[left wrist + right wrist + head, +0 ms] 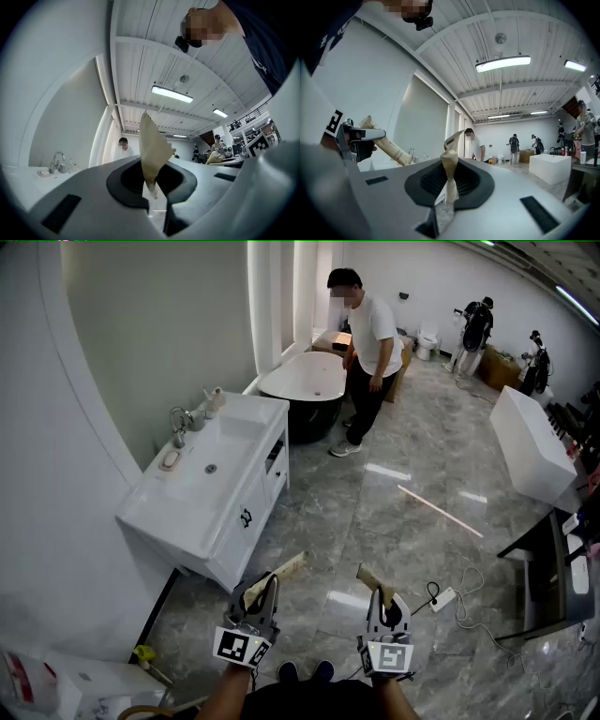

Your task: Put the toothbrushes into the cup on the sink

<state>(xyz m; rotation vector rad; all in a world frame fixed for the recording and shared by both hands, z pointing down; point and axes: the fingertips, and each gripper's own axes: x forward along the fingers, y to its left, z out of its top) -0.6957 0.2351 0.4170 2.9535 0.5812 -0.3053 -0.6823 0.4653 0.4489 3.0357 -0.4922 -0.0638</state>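
Observation:
Both grippers are low in the head view, over the grey floor and well short of the white sink (178,512). My left gripper (263,585) is shut on a paper-wrapped toothbrush (288,570) that points up and right. In the left gripper view this tan wrapper (152,147) sticks up between the jaws. My right gripper (382,592) is shut on a second wrapped toothbrush (368,575), whose crumpled wrapper (450,166) shows in the right gripper view. The cup (198,419) stands by the faucet (177,425) at the back of the sink.
A person in a white shirt (370,343) stands beside a dark bathtub (305,382). A white tub (530,442) is at the right. A wooden strip (441,510) and a power strip (442,599) lie on the floor. A soap dish (170,460) sits on the sink.

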